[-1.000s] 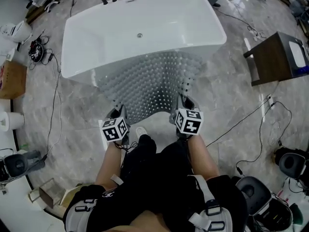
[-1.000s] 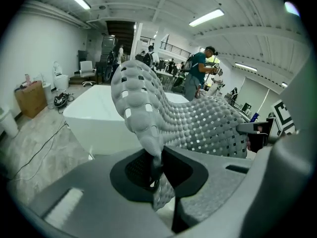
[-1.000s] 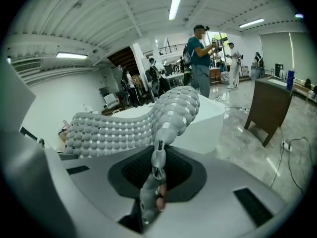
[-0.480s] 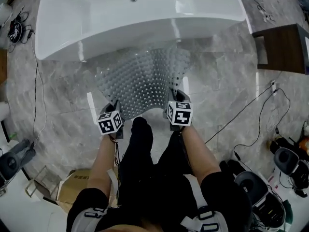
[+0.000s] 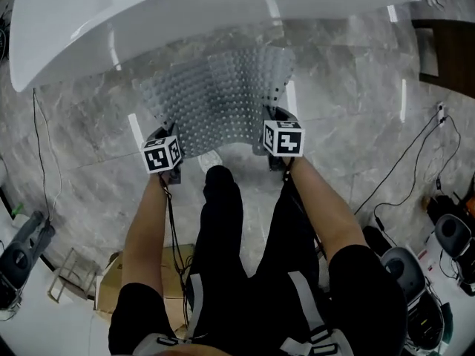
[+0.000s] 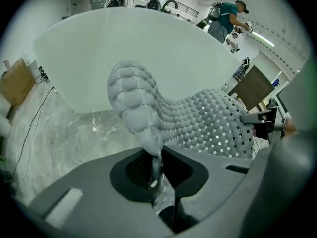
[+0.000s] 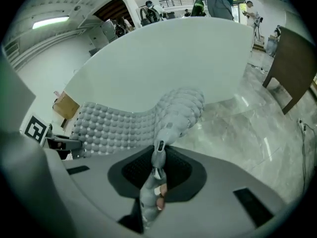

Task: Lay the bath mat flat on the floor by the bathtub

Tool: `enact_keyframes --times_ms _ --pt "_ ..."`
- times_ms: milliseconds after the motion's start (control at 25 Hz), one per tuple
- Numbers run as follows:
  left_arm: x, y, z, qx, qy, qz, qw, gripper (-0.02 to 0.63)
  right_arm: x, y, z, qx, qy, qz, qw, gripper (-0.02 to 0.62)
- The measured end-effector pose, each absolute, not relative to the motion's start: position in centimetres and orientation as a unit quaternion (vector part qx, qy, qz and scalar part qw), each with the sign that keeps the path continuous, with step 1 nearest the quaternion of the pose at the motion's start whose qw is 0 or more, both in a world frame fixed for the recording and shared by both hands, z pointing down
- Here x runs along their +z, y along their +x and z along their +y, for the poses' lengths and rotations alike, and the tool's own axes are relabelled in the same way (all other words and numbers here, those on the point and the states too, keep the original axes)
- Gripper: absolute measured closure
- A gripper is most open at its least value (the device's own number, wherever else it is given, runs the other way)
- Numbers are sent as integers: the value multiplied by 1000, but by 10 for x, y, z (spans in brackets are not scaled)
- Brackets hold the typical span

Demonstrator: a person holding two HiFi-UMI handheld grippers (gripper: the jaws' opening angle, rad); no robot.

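Observation:
A clear, bubbled bath mat (image 5: 217,95) with small holes hangs between my two grippers, sagging over the grey marble floor just in front of the white bathtub (image 5: 148,13). My left gripper (image 5: 165,145) is shut on the mat's near left corner (image 6: 148,138). My right gripper (image 5: 276,128) is shut on the near right corner (image 7: 166,128). In both gripper views the mat (image 6: 208,123) rises from the pinched jaws toward the tub (image 7: 163,53). The mat's far edge lies close to the tub's base.
A dark wooden side table (image 5: 449,50) stands at the right. Black cables (image 5: 401,176) trail over the floor on the right, and another cable (image 5: 44,139) on the left. A cardboard box (image 5: 111,273) sits by the person's left leg. People stand far behind the tub (image 6: 225,19).
The person has bent forward and the view has dropped toward the floor. Both grippers have carried the mat lower and closer to the tub's base. The grips are unchanged.

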State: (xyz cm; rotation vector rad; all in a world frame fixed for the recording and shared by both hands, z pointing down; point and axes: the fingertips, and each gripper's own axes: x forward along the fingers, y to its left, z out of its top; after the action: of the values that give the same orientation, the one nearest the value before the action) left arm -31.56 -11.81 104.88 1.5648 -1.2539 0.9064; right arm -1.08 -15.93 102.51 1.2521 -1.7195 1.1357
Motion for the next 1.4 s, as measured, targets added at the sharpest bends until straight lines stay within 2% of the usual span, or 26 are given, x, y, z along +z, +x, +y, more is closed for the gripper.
enact_keyframes --times_ms 640,920,1120,1200,1360,1400 --pt "1213 -353 -191 358 606 -524 480 549 1206 3 -237 449 486 -655 365 545" --pt "1282 -344 -219 404 599 -517 458 520 1273 24 -266 452 475 -647 388 543" --pt "1315 -363 -228 422 582 -547 429 492 1316 45 -271 478 480 -611 411 532" --pt "1317 -372 -225 431 576 -563 407 457 1326 57 -270 476 481 -602 424 509" --pt "1311 -379 -214 461 579 -581 339 414 1333 90 -261 453 503 -575 460 403" --pt "1307 -378 -211 456 580 -585 337 407 1326 96 -265 429 516 -585 456 399"
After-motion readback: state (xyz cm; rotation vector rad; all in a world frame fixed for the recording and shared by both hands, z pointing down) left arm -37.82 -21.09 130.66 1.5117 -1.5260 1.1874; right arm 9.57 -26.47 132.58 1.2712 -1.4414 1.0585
